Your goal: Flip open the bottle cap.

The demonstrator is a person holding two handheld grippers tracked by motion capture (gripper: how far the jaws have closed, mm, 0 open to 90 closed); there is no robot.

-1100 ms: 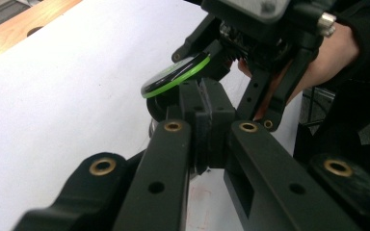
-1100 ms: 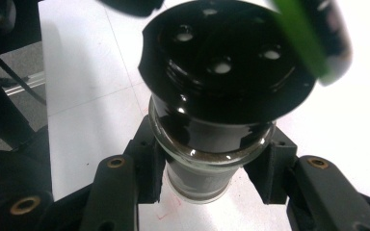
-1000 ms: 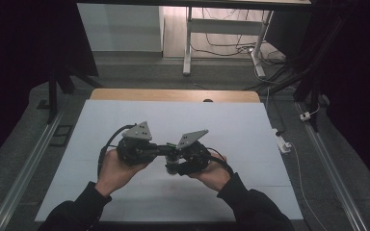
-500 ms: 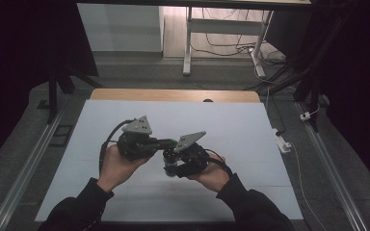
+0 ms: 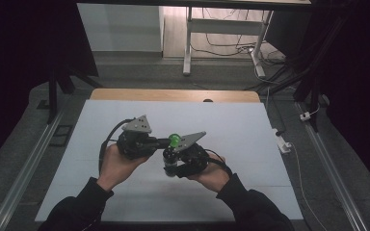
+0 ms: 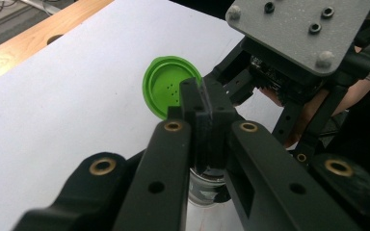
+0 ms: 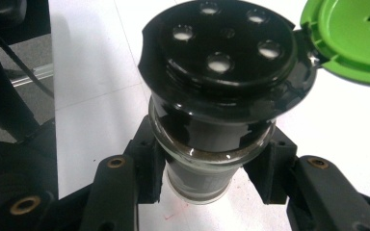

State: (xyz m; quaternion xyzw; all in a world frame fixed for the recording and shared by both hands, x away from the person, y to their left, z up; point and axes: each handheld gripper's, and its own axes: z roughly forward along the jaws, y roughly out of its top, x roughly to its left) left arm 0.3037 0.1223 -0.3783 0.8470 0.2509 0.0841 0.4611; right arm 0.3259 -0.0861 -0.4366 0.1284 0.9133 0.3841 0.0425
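at the centre of the high view, the right gripper (image 5: 169, 162) clamps a glass shaker jar (image 7: 207, 144) by its neck (green flip lid (image 7: 351, 36) hanging open). the left gripper (image 6: 204, 103) has its jaws pinched together at that lid's edge, over the white table (image 5: 250, 144).

My right gripper (image 7: 207, 187) has its fingers (image 7: 147, 168) clamped either side of a glass shaker jar (image 7: 207, 149), just below the black sifter top (image 7: 224, 48). Top has approx 5 holes showing, w/ whitish stuff inside them. Green flip lid (image 7: 354, 36) hangs open at upper right, hinged to the top's rim. White worktop (image 7: 91, 72) behind; dark gear at left edge.
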